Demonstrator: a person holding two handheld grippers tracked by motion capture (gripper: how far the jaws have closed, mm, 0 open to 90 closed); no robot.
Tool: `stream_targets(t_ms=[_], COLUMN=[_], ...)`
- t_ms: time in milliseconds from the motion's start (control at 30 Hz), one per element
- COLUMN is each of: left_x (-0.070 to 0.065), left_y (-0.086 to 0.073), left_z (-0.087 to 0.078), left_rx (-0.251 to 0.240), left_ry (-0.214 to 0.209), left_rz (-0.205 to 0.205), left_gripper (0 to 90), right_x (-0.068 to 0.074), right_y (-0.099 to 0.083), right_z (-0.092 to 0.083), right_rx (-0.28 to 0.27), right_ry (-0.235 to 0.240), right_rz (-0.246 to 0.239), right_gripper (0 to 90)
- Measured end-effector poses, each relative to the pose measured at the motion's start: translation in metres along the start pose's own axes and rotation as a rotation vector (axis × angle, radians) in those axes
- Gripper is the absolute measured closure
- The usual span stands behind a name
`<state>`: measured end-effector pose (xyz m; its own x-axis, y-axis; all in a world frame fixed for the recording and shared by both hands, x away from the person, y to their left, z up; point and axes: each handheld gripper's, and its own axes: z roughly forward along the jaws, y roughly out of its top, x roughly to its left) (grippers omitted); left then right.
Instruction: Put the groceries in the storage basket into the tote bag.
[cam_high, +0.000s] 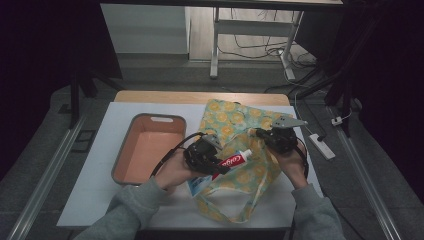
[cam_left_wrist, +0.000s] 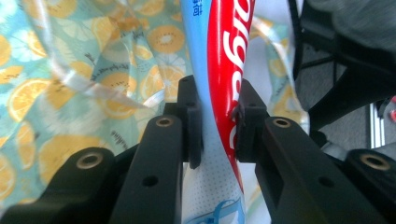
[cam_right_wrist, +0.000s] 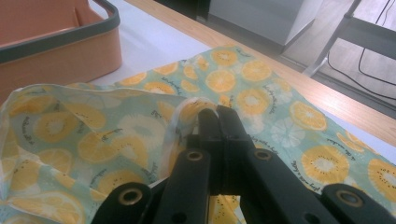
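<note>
High view: left gripper (cam_high: 223, 169) clamps toothpaste tube (cam_high: 233, 161) — right gripper (cam_high: 257, 133) pinches bag (cam_high: 235, 122); basin (cam_high: 150, 150) beside.

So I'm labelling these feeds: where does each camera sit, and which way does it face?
High view: above the person's side, facing forward and down on the table; forearms, hands show.
Left gripper view: on the left gripper, along jaws clamping the toothpaste tube.
Right gripper view: on the right gripper, jaws pinching the fruit-print bag.
All three share the bag.

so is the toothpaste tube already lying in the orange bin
No, the toothpaste tube is clamped in the left gripper over the bag.
</note>
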<state>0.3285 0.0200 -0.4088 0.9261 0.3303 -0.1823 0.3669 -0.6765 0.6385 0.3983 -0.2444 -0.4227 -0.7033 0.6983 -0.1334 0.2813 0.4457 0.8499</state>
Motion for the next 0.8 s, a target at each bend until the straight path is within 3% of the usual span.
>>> stream_targets(t_ms=[333,800], left_x=[0.008,0.019], left_y=[0.010,0.019], left_z=[0.044,0.067], left_rx=[0.096,0.131], left_ry=[-0.009,0.004], left_rz=[-0.003,-0.027], left_gripper=[75.6,75.5], right_x=[-0.001,0.008], right_y=[0.004,0.008], right_z=[-0.008,-0.010], right_rx=[-0.049,-0.061], right_ry=[0.018,0.056], right_rz=[0.024,0.014], right_gripper=[90.0,90.0])
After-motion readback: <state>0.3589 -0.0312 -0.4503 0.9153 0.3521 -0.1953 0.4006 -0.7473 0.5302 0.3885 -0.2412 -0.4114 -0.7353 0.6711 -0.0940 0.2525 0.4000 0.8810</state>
